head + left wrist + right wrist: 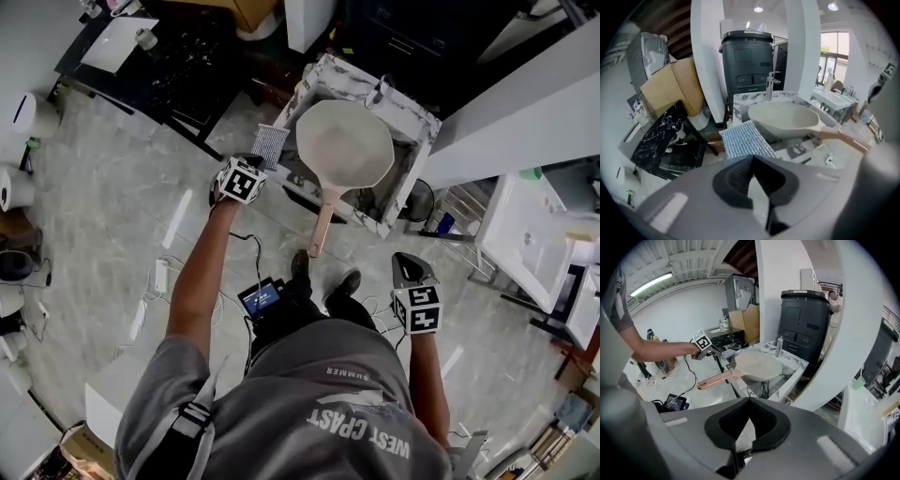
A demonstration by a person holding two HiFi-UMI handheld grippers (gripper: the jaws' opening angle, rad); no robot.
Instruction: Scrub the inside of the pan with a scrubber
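Cream pan [344, 142] resting across a marble-patterned sink [413, 112]
Its wide, matte bowl is pale and smooth, the coppery handle [323, 225] jutting toward the person. The grey-blue woven scrubber [270, 145], pinched between the closed jaws of the left gripper [255, 164], hangs just beside the rim. The right gripper [408, 262] is closed, empty, well apart. Pale marbled floor [122, 216].

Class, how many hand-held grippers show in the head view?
2: the left hand-held gripper, holding the scrubber beside the pan; the right hand-held gripper, lower right, empty.
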